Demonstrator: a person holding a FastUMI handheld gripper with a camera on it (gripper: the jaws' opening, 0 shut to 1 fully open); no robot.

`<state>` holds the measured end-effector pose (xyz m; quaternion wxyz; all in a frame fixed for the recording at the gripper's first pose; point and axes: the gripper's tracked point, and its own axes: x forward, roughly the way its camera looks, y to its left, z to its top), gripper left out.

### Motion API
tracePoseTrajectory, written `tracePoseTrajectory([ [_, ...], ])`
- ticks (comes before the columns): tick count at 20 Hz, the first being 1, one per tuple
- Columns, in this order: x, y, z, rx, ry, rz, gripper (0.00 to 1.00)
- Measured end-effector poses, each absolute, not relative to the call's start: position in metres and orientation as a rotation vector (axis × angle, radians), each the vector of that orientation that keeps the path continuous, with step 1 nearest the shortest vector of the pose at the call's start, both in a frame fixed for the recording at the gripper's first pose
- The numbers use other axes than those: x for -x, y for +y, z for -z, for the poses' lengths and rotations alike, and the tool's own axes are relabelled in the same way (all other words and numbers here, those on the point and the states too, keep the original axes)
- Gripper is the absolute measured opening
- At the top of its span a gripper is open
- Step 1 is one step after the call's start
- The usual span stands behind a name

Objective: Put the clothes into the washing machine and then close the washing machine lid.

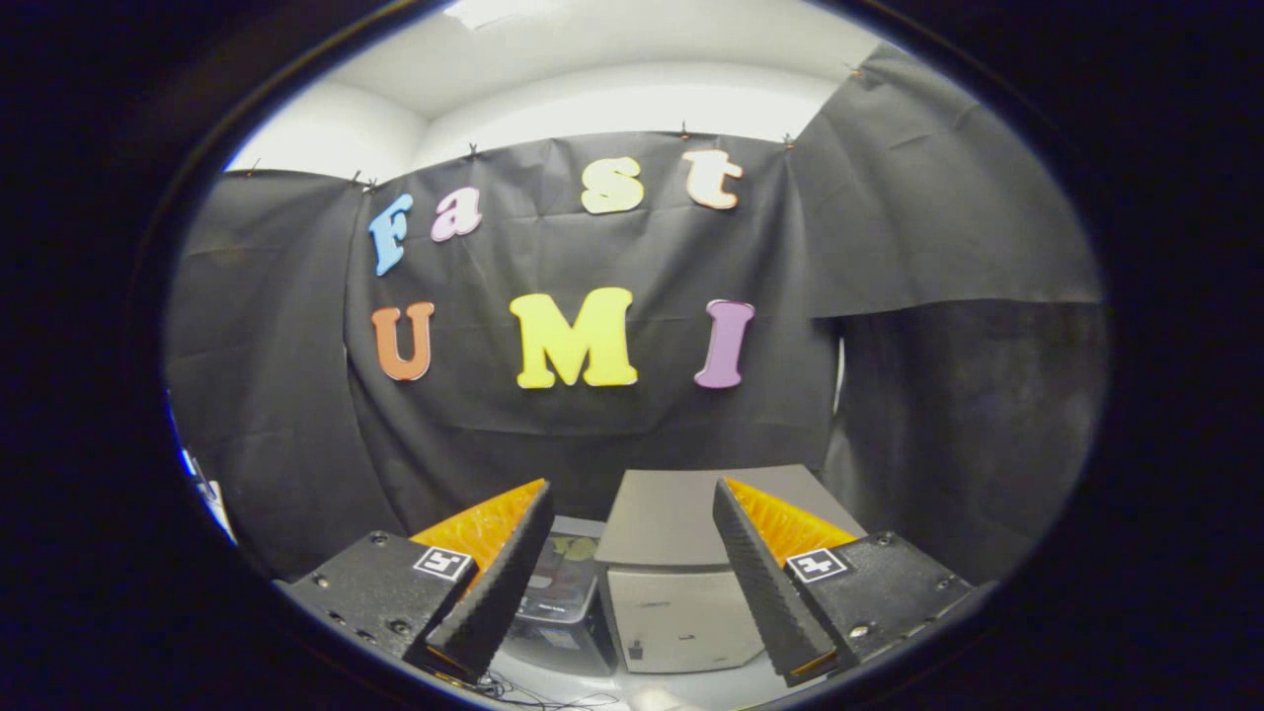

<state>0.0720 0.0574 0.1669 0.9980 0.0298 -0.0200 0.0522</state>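
beyond the claw (pixel 632 583), a grey washing machine (pixel 681 583) is seen.
its fingers are held wide apart, gripping nothing.

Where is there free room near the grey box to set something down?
The grey box's flat top, beyond the open claw, looks bare. So does the pale table strip before it. Its left is crowded: a dark clear-lidded appliance, with cables.
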Motion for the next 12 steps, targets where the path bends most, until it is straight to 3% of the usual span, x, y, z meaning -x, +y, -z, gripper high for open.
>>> tracePoseTrajectory([
  [7, -0.003, -0.01, -0.092, -0.112, -0.055, -0.087, 1.0],
  [12, 0.007, -0.016, -0.021, -0.034, -0.115, -0.027, 1.0],
])
